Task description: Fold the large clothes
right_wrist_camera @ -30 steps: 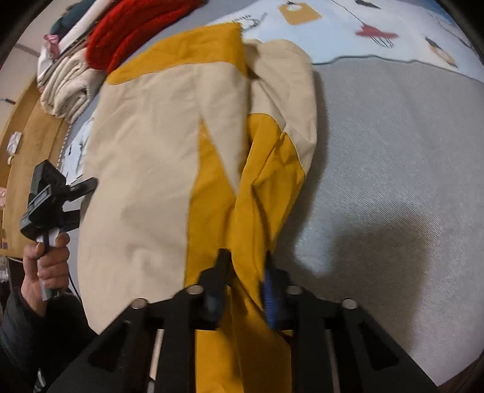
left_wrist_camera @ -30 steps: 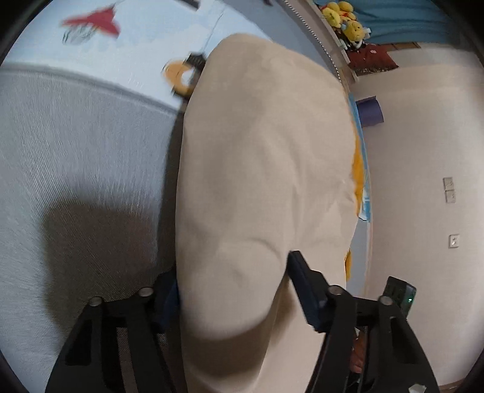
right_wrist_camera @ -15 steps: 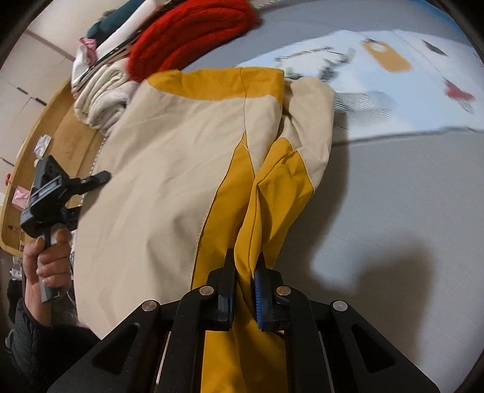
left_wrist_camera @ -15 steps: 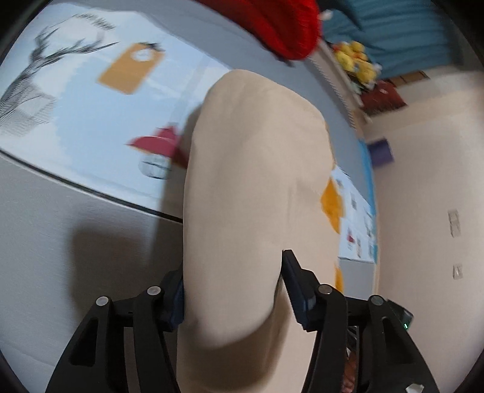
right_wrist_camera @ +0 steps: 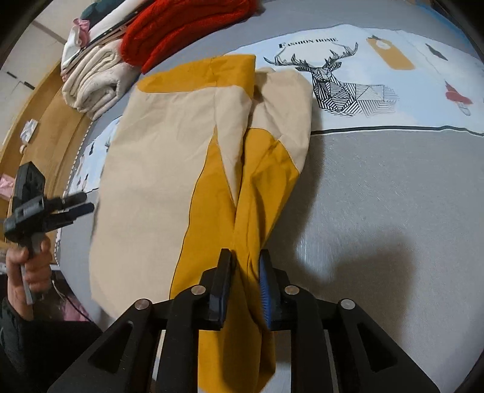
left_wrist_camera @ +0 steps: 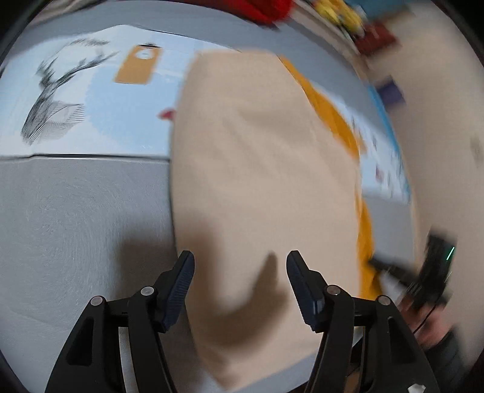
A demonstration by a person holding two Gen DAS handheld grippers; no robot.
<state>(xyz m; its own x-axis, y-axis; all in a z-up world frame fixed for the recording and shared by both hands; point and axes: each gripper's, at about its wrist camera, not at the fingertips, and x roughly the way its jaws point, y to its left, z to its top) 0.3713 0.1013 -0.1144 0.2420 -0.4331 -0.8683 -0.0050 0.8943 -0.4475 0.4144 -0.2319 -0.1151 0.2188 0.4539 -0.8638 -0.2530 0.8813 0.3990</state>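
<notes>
A beige and mustard-yellow garment [right_wrist_camera: 157, 181] lies spread on the bed, with one sleeve [right_wrist_camera: 272, 157] folded inward along its right side. In the blurred left wrist view the same garment [left_wrist_camera: 260, 169] shows mostly beige. My left gripper [left_wrist_camera: 241, 267] hovers over its near end, jaws opening wide, pads clear of the cloth. It also shows from the side, the left gripper [right_wrist_camera: 60, 208], in a person's hand [right_wrist_camera: 27, 266]. My right gripper [right_wrist_camera: 245, 272] has its jaws opening, and a yellow fold [right_wrist_camera: 246, 241] still sits loosely between the pads.
The bed has a grey cover [right_wrist_camera: 378, 211] and a pale blue sheet with a deer print [right_wrist_camera: 338, 81]. At the back left lie a red knit [right_wrist_camera: 181, 27] and folded cream clothes [right_wrist_camera: 93, 81]. A wooden frame [right_wrist_camera: 48, 121] runs along the bed's left edge.
The left gripper let go of the beige cloth and drew back above it, its jaws now apart. The right jaws, tight on the yellow fold, have parted.
</notes>
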